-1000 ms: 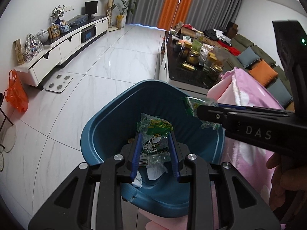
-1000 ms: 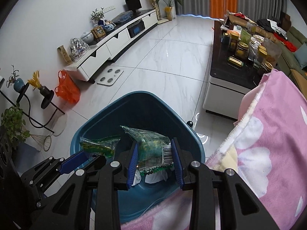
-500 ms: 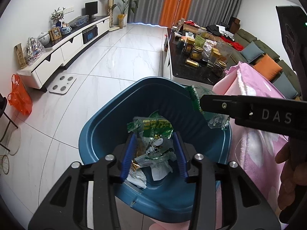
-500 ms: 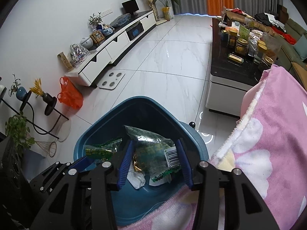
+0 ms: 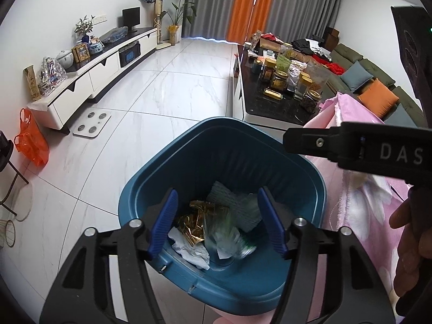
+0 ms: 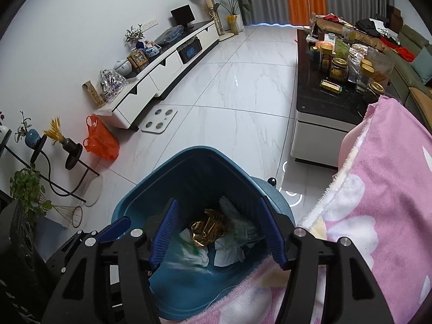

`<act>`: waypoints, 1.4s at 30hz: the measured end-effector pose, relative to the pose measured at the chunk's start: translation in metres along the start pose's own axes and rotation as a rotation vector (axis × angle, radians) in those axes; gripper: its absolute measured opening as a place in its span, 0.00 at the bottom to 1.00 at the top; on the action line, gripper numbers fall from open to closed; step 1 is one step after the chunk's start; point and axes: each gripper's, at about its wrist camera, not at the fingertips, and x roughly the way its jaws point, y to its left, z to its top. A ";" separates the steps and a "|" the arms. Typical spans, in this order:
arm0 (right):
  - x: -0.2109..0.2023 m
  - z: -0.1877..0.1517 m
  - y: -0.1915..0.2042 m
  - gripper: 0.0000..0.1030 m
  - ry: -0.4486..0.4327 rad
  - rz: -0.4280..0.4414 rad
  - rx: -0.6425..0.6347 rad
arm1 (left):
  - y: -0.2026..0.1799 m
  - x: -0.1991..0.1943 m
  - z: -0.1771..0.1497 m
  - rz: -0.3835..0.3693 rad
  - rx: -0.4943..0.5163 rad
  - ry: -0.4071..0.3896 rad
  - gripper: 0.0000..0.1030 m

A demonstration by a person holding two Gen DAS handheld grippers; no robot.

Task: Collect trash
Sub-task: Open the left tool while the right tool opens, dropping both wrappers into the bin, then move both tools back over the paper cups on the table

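Note:
A blue trash bin point(image 5: 189, 159) stands on the white floor, also in the right wrist view point(image 6: 189, 167). Inside lie a gold foil wrapper point(image 5: 193, 222), white crumpled paper point(image 5: 189, 251) and blurred green wrappers point(image 5: 229, 239). The same gold foil wrapper point(image 6: 208, 228) shows in the right wrist view, with a blurred green wrapper point(image 6: 189, 253). My left gripper point(image 5: 217, 220) is open and empty above the bin. My right gripper point(image 6: 217, 232) is open and empty above the bin, beside the left one.
A pink blanket point(image 6: 386, 189) lies right of the bin. A black coffee table point(image 5: 259, 100) with several jars stands behind. A white TV cabinet point(image 5: 89, 75), a scale point(image 5: 91, 124) and an orange bag point(image 5: 31, 140) are at the left.
Both grippers opened and let go of their green wrappers, which dropped into the bin.

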 end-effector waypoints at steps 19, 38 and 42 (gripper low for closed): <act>-0.068 -0.012 0.004 0.74 -0.175 -0.033 -0.094 | 0.015 -0.074 -0.013 0.064 -0.019 -0.145 0.94; -0.167 -0.081 -0.038 0.93 -0.378 -0.158 -0.101 | -0.060 -0.198 -0.044 -0.017 0.049 -0.311 0.95; -0.187 -0.100 -0.051 0.93 -0.408 -0.171 -0.065 | -0.084 -0.215 -0.050 -0.053 0.077 -0.333 0.95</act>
